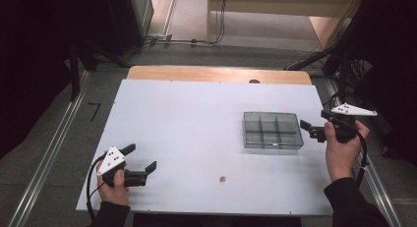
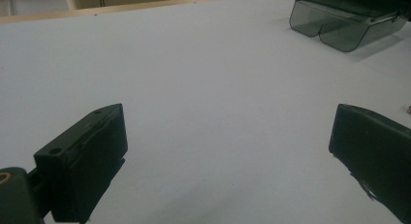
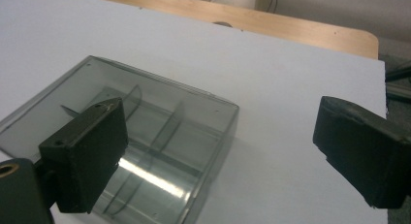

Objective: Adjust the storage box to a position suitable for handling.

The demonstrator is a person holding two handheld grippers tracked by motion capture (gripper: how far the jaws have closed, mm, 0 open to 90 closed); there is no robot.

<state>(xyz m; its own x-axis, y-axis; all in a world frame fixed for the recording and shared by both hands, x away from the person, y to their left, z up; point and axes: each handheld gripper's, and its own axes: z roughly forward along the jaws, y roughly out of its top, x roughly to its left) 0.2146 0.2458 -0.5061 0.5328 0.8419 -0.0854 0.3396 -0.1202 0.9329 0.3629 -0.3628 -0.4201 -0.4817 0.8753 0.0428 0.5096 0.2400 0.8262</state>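
Two grippers: left gripper (image 1: pixel 146 158) and right gripper (image 1: pixel 310 128), jaws apart, empty.
Box: clear compartment box (image 1: pixel 273 130), likely light, rigid, slippery.
Hold: right-hand wall, beside right gripper.

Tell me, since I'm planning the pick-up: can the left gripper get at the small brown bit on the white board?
Probably yes. The left gripper is open, and bare white board lies between it and the small brown bit; the compartment box sits well aside.
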